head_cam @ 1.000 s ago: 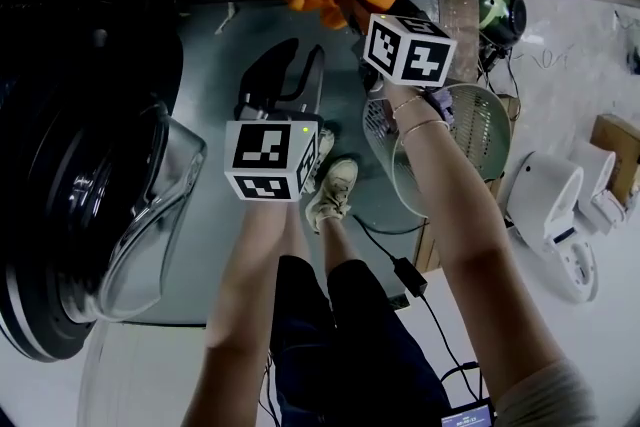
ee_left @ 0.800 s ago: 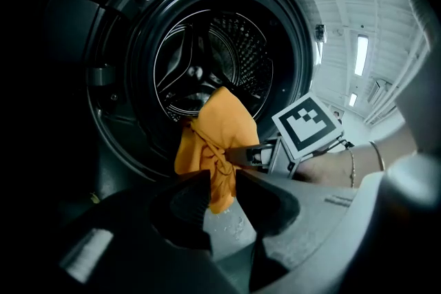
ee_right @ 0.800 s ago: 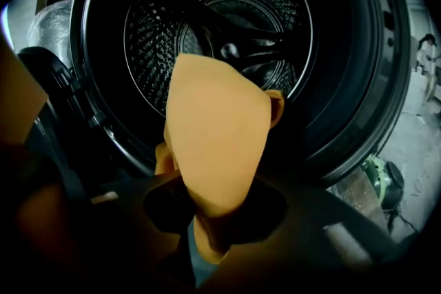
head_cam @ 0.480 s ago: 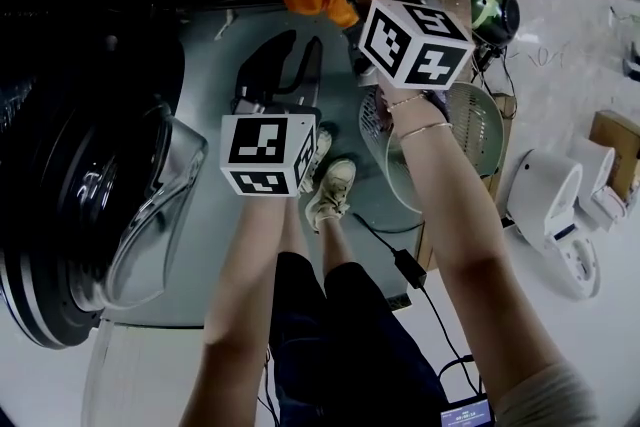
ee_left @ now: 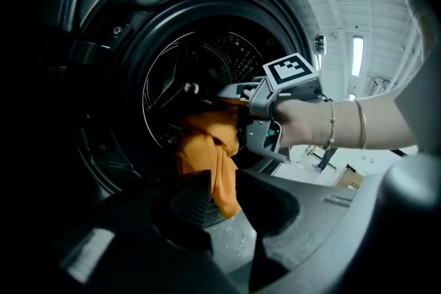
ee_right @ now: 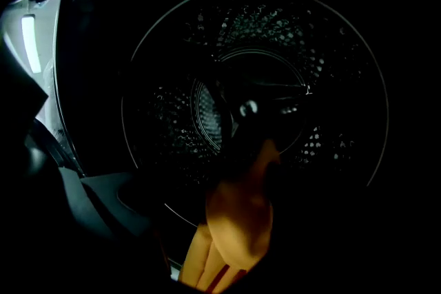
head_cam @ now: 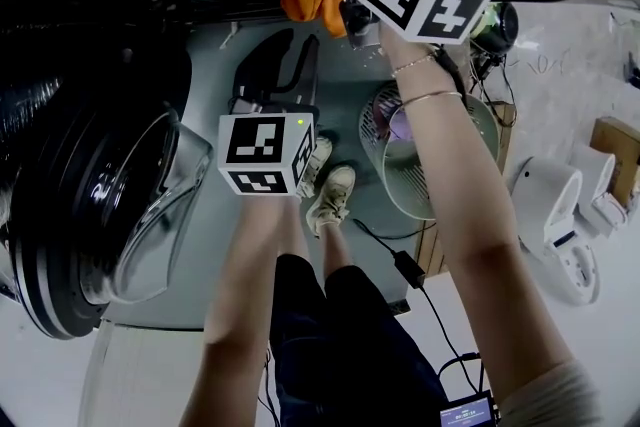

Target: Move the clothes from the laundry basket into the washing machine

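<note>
The front-loading washing machine (ee_left: 131,24) is filling the top and left of the head view, and its round glass door (head_cam: 120,215) is swinging wide open at the person's left. The drum (ee_right: 289,58) is lying dark behind the opening. On the floor (head_cam: 350,100) to the person's right, beside the machine, the white mesh laundry basket (head_cam: 485,150) is standing upright.

1 orange garment (ee_left: 207,155) is hanging at the mouth of the drum, its upper part inside the opening and its tail draping down over the lower rim.

The right gripper (ee_left: 231,93) is reaching into the opening just above the garment. Its fingers have just been opening and are now standing wide, with the orange cloth lying loose low between them, not pinched.

The left gripper (head_cam: 287,80) is hovering lower, in front of the machine and well apart from the basket. Its 2 fingers are parted and holding nothing.
</note>
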`<state>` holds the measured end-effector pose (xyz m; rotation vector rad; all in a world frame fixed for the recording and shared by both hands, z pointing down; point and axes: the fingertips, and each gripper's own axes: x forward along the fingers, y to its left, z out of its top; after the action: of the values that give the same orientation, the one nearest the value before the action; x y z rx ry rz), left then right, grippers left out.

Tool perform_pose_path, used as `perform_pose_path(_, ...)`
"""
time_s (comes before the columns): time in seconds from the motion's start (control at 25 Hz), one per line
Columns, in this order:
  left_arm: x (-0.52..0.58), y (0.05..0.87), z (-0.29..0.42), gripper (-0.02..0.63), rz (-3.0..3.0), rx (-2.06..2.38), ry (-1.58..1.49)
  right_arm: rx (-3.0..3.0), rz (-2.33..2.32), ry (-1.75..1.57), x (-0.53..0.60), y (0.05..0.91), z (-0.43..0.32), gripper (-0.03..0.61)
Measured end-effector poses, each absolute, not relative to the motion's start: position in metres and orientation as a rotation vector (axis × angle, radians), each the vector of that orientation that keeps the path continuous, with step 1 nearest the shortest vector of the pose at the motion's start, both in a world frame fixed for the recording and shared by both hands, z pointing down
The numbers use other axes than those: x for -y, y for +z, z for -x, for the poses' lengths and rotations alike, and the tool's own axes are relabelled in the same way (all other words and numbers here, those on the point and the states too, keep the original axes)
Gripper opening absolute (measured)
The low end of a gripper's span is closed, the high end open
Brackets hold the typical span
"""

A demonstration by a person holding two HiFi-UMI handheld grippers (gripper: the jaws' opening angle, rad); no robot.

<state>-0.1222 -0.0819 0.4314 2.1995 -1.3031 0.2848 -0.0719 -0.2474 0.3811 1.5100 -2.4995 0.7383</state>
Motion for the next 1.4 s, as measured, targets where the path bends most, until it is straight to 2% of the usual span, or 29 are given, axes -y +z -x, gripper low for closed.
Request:
perform_pose_path(0.16, 0.081, 0.432, 0.12, 0.12, -2.2, 1.3, 0.293, 2.452, -1.518, 0.774, 0.232, 0.396, 0.063, 0.485)
perform_pose_path(0.56, 0.076, 0.443, 0.121, 0.12, -2.191, 1.292, 0.312, 2.2, -1.55, 0.989, 0.147, 0.483, 0.036, 0.489)
perform_pose_path(0.84, 0.073, 0.454, 0.122, 0.12, -2.183, 1.289, 0.319, 2.14, -1.501, 1.116, 0.129, 0.522, 0.056, 0.489)
perform_pose_path(0.92, 0.071, 0.457, 0.122, 0.12, -2.177, 1.292, 0.319, 2.111, -1.484, 1.108, 0.132, 0.53, 0.061, 0.447)
perform_pose_path(0.96, 0.07, 0.458, 0.122, 0.12, -2.174, 1.292, 0.318, 2.086, -1.477, 1.1, 0.134, 0.534, 0.061, 0.398)
perform_pose_path(1.0, 0.07, 0.459, 0.123, 0.12, -2.172, 1.293, 0.317, 2.061, -1.471, 1.086, 0.136, 0.536, 0.06, 0.324)
perform_pose_path(1.08, 0.071, 0.46, 0.126, 0.12, -2.169, 1.298, 0.313, 2.04, -1.458, 1.054, 0.142, 0.535, 0.059, 0.089)
perform_pose_path(1.12, 0.072, 0.459, 0.127, 0.12, -2.168, 1.301, 0.311, 2.052, -1.452, 1.044, 0.147, 0.531, 0.06, 0.06)
perform_pose_path(1.4, 0.08, 0.446, 0.131, 0.12, -2.181, 1.307, 0.299, 2.267, -1.521, 0.865, 0.203, 0.457, 0.064, 0.055)
